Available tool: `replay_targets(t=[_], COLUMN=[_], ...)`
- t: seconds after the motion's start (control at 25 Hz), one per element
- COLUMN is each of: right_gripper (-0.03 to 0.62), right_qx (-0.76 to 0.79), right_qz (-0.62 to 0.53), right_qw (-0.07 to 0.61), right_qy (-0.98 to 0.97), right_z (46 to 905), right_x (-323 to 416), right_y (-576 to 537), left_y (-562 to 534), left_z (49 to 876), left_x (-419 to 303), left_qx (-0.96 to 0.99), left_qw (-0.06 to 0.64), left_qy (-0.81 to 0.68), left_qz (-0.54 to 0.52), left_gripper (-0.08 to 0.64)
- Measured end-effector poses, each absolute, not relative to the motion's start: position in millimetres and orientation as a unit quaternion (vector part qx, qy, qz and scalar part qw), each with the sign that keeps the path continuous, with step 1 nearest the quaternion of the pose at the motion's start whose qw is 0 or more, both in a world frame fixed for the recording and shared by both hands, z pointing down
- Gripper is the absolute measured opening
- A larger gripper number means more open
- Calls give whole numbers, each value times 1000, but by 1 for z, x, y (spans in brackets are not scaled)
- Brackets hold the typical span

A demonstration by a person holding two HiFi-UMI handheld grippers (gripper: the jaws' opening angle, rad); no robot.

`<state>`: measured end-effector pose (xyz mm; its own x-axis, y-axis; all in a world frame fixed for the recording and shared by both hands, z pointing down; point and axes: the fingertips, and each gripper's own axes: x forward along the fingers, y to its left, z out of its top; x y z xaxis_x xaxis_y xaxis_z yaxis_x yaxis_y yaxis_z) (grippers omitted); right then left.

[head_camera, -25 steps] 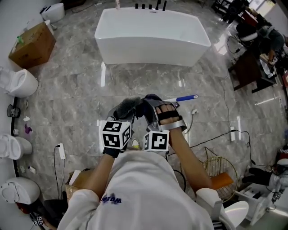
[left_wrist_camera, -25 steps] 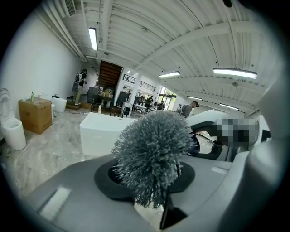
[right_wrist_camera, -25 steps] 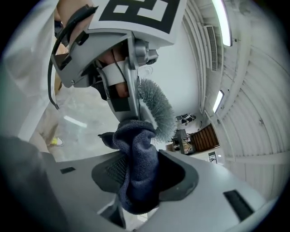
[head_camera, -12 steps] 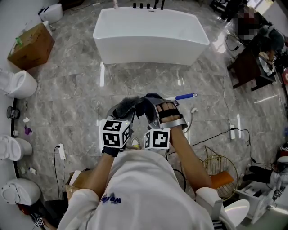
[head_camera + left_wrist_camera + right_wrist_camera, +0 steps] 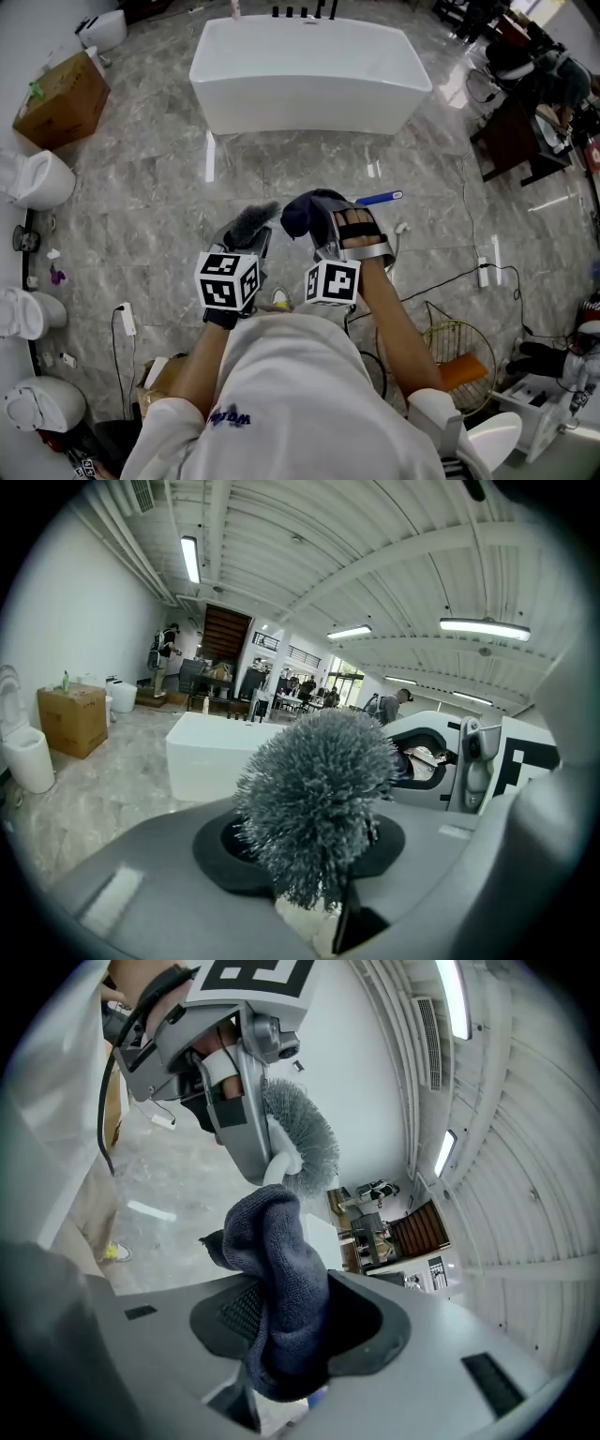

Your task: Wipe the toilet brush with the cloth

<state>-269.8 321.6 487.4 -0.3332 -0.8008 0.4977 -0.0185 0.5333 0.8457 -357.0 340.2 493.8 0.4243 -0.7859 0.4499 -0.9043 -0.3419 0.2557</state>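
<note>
Between the left gripper [image 5: 323, 902] jaws, clamped shut on it, toilet brush [image 5: 319, 794] sits just beside cloth [image 5: 279, 1269] pinched in right gripper [image 5: 281, 1354].

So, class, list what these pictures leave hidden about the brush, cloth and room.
Toilet brush handle: left gripper view, hidden under its bristles inside the left gripper.
Cloth lower end: right gripper view, buried in the right gripper.
Small floor items: head view, too small to identify.

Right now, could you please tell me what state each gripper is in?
Left gripper: closed on the toilet brush.
Right gripper: closed on the cloth.
</note>
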Motion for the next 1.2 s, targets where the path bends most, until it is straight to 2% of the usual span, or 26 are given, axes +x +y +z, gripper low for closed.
replay_targets(t=[0.4,1.2], right_gripper=[187,209], right_qx=[308,376], right_qz=[-382,-333], right_qw=[512,549], right_qy=[-705,-668], right_z=[491,502], right_x=[-243,-137], right_y=[311,286], left_y=[342,350], left_z=[492,493], left_x=[-368,-370], left_qx=[809,816], left_qw=[227,224], left_qy=[-527,-517], left_qz=[129,130], left_gripper=[144,144])
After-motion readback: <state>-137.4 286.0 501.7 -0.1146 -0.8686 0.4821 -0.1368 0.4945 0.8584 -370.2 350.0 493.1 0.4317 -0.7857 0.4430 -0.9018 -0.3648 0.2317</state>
